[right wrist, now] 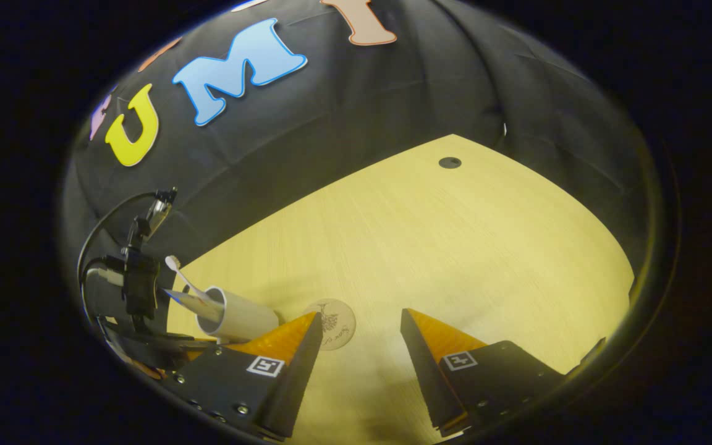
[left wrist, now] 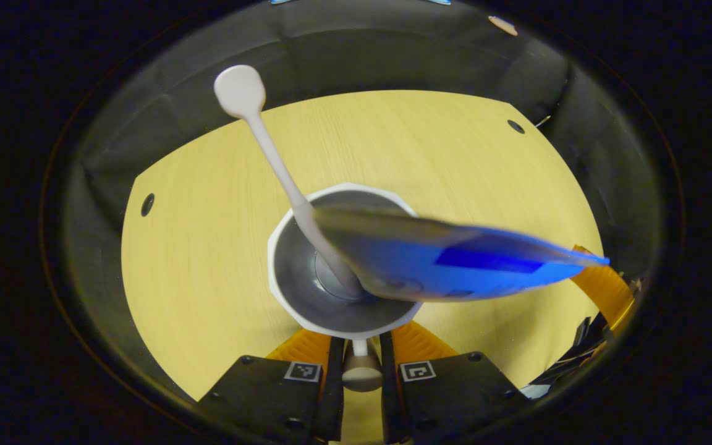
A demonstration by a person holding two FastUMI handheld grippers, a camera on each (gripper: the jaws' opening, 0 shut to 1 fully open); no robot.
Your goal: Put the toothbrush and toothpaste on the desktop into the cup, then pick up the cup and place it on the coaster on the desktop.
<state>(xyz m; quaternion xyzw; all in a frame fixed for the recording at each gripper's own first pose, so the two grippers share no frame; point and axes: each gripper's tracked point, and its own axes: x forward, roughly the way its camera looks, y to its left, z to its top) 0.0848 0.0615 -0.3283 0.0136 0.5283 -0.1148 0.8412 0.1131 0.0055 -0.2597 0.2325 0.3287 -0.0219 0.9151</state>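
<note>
The wooden desk (left wrist: pixel 207 247) takes up most of both frames. In the left gripper view the white cup (left wrist: pixel 288 290) sits dead center, toothbrush (left wrist: pixel 269 154) and blue toothpaste tube (left wrist: pixel 455 262) poking out. The left gripper (left wrist: pixel 361 361) is pinched on the cup's handle. The right gripper (right wrist: pixel 359 337) hangs wide open, holding nothing, and the coaster (right wrist: pixel 334 321) sits bottom center between its fingers; its print is too small to read.

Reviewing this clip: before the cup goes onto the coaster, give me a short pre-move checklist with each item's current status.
1. Toothbrush in the cup: ok.
2. Toothpaste in cup: ok, its end sticks out over the rim.
3. Left gripper shut on cup's handle: ok.
4. Coaster bare: ok.
5. Right gripper open and holding nothing: ok, but it hangs close to the coaster.
6. Cup lifted off the desktop: cannot tell.
</note>
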